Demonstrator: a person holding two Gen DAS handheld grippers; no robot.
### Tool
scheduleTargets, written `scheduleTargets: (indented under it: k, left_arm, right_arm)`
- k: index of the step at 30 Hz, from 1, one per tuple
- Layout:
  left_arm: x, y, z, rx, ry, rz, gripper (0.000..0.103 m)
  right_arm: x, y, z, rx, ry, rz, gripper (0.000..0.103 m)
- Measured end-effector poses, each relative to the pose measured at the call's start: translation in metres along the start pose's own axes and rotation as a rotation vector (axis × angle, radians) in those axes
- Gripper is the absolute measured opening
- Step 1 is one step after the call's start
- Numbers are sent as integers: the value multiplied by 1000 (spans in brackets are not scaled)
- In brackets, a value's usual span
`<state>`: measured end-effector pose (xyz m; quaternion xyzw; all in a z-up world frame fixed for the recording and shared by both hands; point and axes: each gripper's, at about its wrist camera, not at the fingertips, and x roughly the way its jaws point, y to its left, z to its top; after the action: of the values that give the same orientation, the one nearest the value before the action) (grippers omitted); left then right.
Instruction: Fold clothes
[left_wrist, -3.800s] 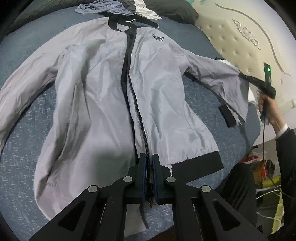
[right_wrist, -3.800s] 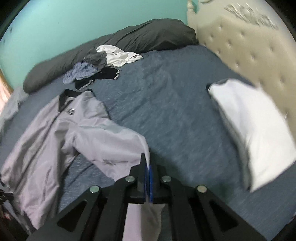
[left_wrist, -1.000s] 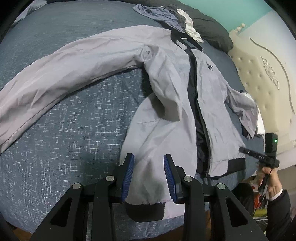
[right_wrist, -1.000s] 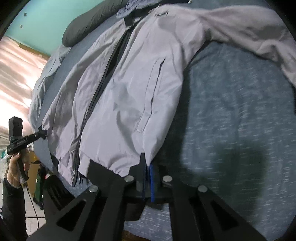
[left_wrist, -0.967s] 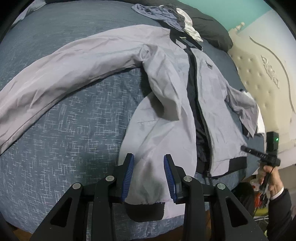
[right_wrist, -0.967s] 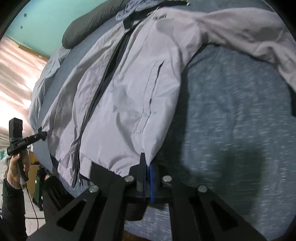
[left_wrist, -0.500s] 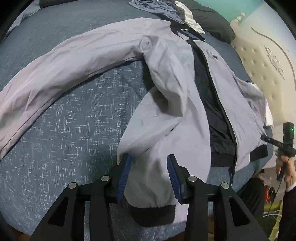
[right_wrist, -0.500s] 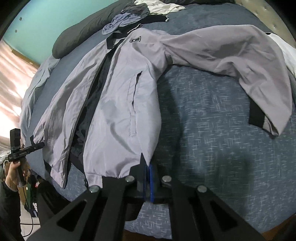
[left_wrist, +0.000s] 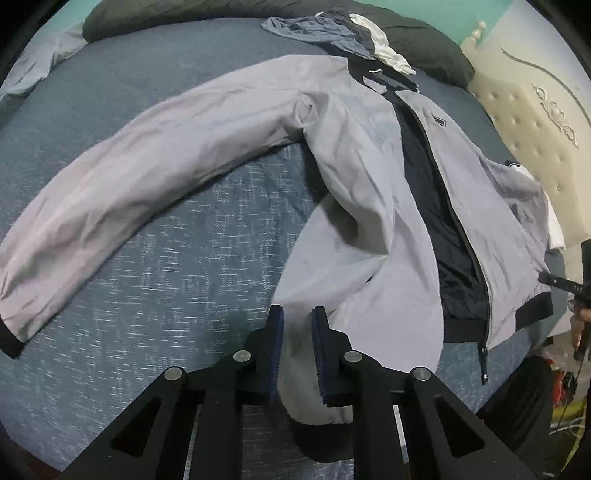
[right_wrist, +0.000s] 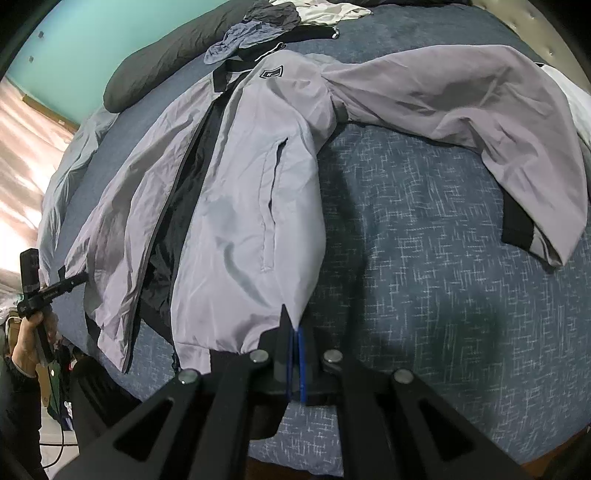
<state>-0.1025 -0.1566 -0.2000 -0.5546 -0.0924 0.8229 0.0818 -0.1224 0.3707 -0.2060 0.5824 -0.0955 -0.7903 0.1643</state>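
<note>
Presently the grey jacket (left_wrist: 354, 192) lies front-up on the bed (left_wrist: 155, 280), long axis running away from both grippers toward the dark pillow (right_wrist: 162, 51): left gripper (left_wrist: 297, 325) closing around its hem corner, right gripper (right_wrist: 293, 332) clamped on the opposite corner.

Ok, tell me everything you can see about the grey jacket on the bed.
The jacket is light grey, thin and shiny-looking, with black collar, cuffs and hem band, a dark lining and a small chest badge. It lies face up on the blue bed, unzipped, front panels parted, both sleeves spread outward. The right gripper is shut on one lower corner near the hem; the left gripper is closing on the other, fabric between its jaws.
</note>
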Motion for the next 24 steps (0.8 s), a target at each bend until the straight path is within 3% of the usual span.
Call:
scheduleTargets:
  k: [2,9,10,11,12,19,24]
  left_arm:
    - [6,0,-3,6,23,-3,34]
    - [32,4,-15,-25,93,-38,35]
    - [33,2,-17,-13,96,-35,26]
    - [34,0,-18,-1,98,-33,11]
    - [33,-3,-19,8,98,-33,7]
    - [1,-23,-20,61,75,-29,4]
    - [-40,-43,-20,75,35,-69,4]
  right_arm:
    - [1,-1,0,4,1,1,2]
    - [4,1,-4,9,6,3,2]
    - [4,1,-4,8,7,4,2]
    - [3,2,-4,8,6,5,2]
    - [2,2,-4,7,4,7,2]
    - [-3,7,-2,-1,-4,22,2]
    - [-19,15,0,-21,-25,45,2]
